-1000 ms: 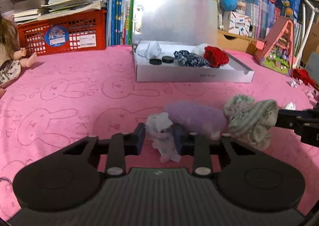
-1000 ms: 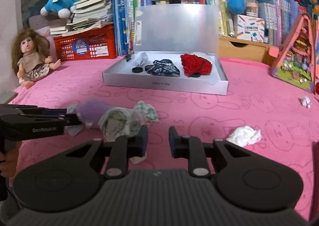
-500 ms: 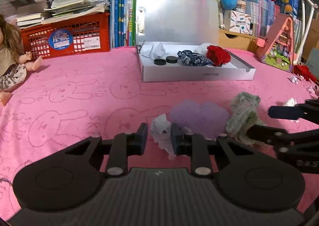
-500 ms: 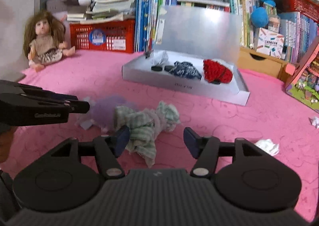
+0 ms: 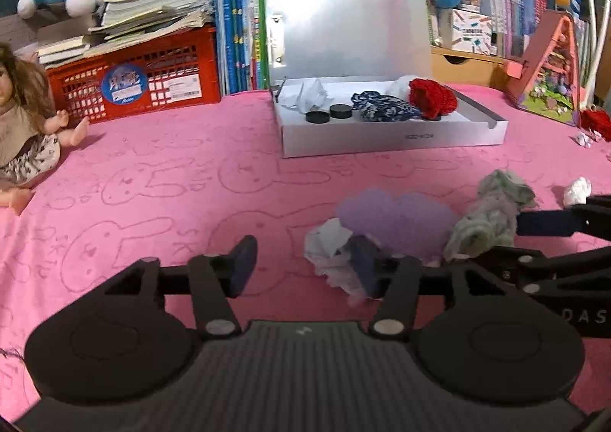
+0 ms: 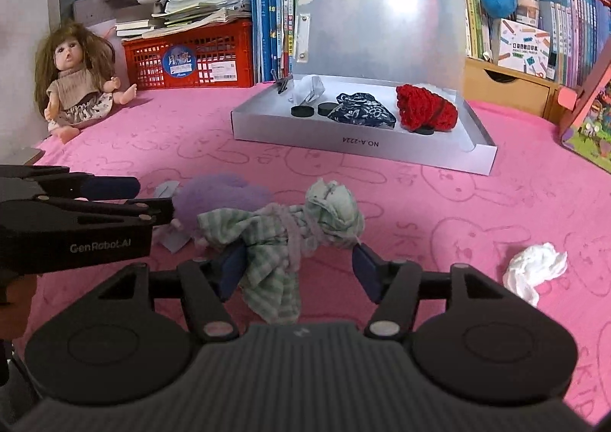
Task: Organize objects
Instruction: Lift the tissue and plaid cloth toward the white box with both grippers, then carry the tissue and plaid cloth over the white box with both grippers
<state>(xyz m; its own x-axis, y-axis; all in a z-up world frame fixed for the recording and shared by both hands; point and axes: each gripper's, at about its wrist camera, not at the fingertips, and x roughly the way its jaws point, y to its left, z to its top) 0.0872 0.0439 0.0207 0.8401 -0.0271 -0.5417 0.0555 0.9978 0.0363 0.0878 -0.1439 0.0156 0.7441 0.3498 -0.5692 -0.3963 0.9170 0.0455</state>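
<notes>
My left gripper [image 5: 305,268] stands with its jaws opening wide; a crumpled white tissue [image 5: 330,245] lies loose on the pink cloth against the right finger, not pinched. Just beyond it lies a purple fluffy piece [image 5: 397,218]. In the right wrist view a green checked cloth bundle [image 6: 290,229] sits between the fingers of my right gripper [image 6: 298,270]. Its jaws are closing; the cloth drapes over the left finger and the right finger stands apart from it. The left gripper [image 6: 141,199] reaches in from the left beside the purple piece [image 6: 225,195].
An open grey box [image 6: 343,144] at the back holds a red knit piece [image 6: 425,111], a dark patterned cloth [image 6: 361,111], black discs and a tissue. Another tissue [image 6: 534,271] lies at the right. A doll [image 6: 72,84], a red crate [image 6: 194,54] and books line the back.
My left gripper, shut on the white tissue before, has opened and the tissue rests by its right finger. The right gripper opened and moved over the green cloth bundle.
</notes>
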